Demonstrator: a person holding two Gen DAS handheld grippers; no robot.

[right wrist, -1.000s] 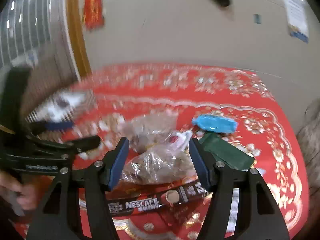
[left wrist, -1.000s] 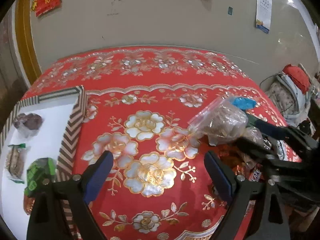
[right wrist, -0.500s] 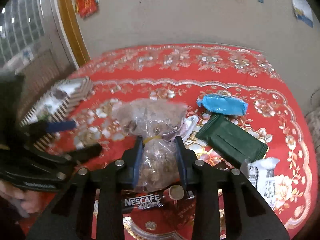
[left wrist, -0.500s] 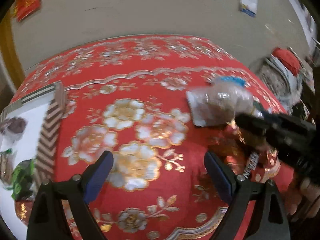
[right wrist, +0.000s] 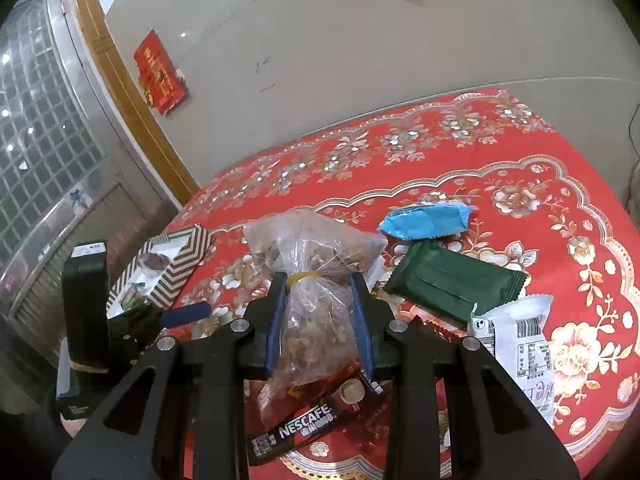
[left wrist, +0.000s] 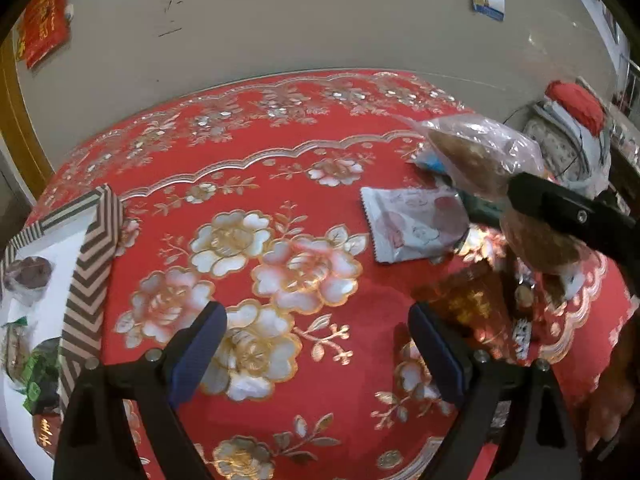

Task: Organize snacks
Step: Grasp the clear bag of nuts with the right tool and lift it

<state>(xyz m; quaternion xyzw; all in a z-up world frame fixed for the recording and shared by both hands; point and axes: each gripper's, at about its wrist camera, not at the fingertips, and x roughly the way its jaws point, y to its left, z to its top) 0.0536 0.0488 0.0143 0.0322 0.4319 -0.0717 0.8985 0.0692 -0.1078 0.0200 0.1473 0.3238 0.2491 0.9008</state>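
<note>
Red tablecloth (left wrist: pixel 280 184) with gold and white flowers covers a table set against a beige wall, where a red paper banner (right wrist: pixel 160 72) hangs beside a wooden door frame. At the table's left edge sits a shallow box (left wrist: pixel 96 248) with a brown-and-white zigzag rim, holding several wrapped snacks, one of them in a green wrapper (left wrist: pixel 38 376). The right gripper (right wrist: pixel 318 320) is closed on a clear plastic bag of brown snacks (right wrist: pixel 316 320), tied with a yellow rubber band; its blue-padded fingers (right wrist: pixel 276 320) squeeze the bag just below the band, and the bag is lifted above the cloth. Beneath it lies a dark Nescafe coffee stick (right wrist: pixel 308 424). Just to the right rest a blue packet (right wrist: pixel 426 222), a dark green packet (right wrist: pixel 452 280) and a white packet with a barcode (right wrist: pixel 520 340). A white pouch with red print (left wrist: pixel 412 224) lies flat near the bag. The left gripper (left wrist: pixel 316 356) hovers over the middle of the cloth with its fingers spread wide, holding nothing.
</note>
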